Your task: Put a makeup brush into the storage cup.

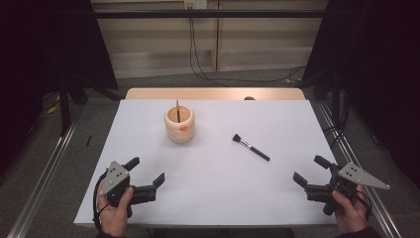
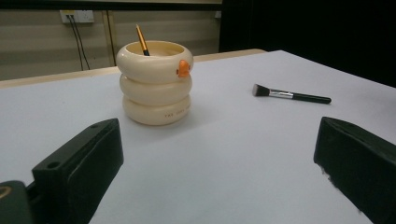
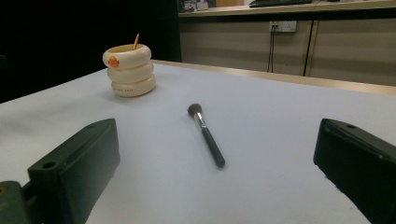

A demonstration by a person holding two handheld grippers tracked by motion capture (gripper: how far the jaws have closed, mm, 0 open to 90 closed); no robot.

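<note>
White covering spans the desk [image 1: 213, 198] in the high view. A cream holder [image 1: 179, 125] shaped like stacked rings, with a small orange duck bill on its rim, stands left of centre, and a thin brush handle [image 1: 177, 110] leans inside it. A black-handled makeup brush [image 1: 250, 147] lies flat to the right, well apart from the holder, bristles pointing toward it. The left gripper [image 1: 147, 177] and right gripper [image 1: 309, 171] rest near the front corners, each held in a hand, jaws apart and empty.

From the left gripper view, the holder [image 2: 155, 83] sits ahead between the spread jaws, with the makeup brush [image 2: 291, 94] farther off to the right.

From the right gripper view, the makeup brush [image 3: 206, 134] lies straight ahead, handle end nearest, and the holder [image 3: 129, 70] stands beyond to the left.

The right gripper looks better placed to pick it up. Closing across the handle near its middle should keep the brush level for lifting toward the holder.
</note>
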